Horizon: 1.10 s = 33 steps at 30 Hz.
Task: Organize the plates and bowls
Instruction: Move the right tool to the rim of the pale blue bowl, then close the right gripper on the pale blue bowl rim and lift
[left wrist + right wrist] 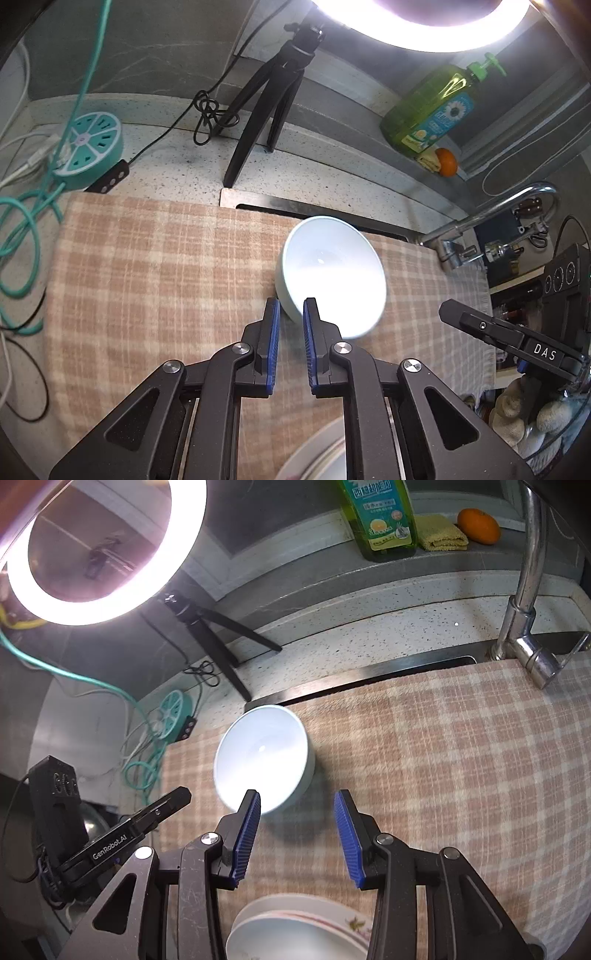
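Nearest us, at the foot of both views, a stack of plates [295,923] lies on the checked cloth [443,757] that covers the bench, with a shallow white dish nested on top; its hollow looks empty as far as we can see. We hold our left tongs [290,310] nearly closed on nothing, their tips just short of the bowl's near rim, and our right tongs [297,801] part open and empty, low over the cloth beside the bowl. Beyond them the pale white bowl [332,273] stands upright on the cloth, glossy and empty. We judge it glazed ceramic: stiff, fairly weighty, slick and liable to chip, so we would pinch its rim wall, one pad inside and one outside. Farther off stand the tripod [266,110] and soap bottle [380,517].
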Available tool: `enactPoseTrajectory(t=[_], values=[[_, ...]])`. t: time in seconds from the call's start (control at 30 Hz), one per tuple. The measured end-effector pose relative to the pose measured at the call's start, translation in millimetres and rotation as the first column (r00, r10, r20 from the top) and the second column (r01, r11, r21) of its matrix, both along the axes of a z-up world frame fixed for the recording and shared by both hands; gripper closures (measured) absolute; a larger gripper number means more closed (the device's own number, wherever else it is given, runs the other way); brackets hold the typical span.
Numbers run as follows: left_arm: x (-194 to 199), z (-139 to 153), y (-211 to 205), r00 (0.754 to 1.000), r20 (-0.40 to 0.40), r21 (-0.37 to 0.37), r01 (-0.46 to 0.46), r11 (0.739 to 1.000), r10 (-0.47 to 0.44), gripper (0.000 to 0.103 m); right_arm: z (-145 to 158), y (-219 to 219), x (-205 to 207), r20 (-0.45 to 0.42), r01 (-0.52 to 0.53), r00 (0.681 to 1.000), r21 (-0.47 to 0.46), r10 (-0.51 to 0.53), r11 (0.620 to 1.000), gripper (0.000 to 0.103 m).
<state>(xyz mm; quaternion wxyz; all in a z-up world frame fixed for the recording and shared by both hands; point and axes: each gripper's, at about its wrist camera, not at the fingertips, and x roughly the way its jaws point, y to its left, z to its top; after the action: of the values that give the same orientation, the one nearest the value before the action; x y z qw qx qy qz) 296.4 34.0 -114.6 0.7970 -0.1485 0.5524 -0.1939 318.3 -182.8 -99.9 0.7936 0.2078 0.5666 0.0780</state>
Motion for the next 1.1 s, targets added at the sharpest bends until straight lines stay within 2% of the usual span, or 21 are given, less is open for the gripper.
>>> enactPoseTrajectory(t=[0.17, 0.3, 0.57, 0.63, 0.77, 1.0, 1.1], values=[[16, -15, -7, 1.000, -0.027, 0.014, 0.001, 1.000, -0.001, 0.092, -17, 5, 21, -0.026, 0.013, 1.000, -0.046, -0.014, 0.999, 0.065], [23, -23, -9, 0.999, -0.044, 0.015, -0.012, 1.000, 0.013, 0.092, -29, 4, 32, -0.049, 0.016, 0.999, -0.025, -0.017, 1.000, 0.071], [26, -24, -12, 0.999, -0.037, 0.034, -0.019, 0.999, 0.020, 0.092, -42, 9, 42, -0.064, 0.005, 0.998, -0.030, -0.007, 1.000, 0.077], [26, -25, -12, 0.999, -0.037, 0.040, -0.020, 0.999, 0.022, 0.092, -45, 11, 43, -0.071, 0.002, 0.997, -0.029, -0.005, 1.000, 0.082], [27, -25, -14, 0.999, -0.034, 0.048, -0.011, 0.999, 0.013, 0.092, -52, 12, 46, -0.087, 0.003, 0.996, -0.026, -0.005, 1.000, 0.085], [27, -28, -20, 1.000, -0.031, 0.056, 0.003, 0.998, -0.002, 0.097, -56, 16, 48, -0.088, -0.013, 0.996, -0.011, 0.012, 1.000, 0.097], [27, -28, -21, 1.000, -0.027, 0.062, 0.006, 0.998, -0.004, 0.097, -56, 18, 47, -0.085, -0.019, 0.996, -0.022, 0.017, 1.000, 0.097]])
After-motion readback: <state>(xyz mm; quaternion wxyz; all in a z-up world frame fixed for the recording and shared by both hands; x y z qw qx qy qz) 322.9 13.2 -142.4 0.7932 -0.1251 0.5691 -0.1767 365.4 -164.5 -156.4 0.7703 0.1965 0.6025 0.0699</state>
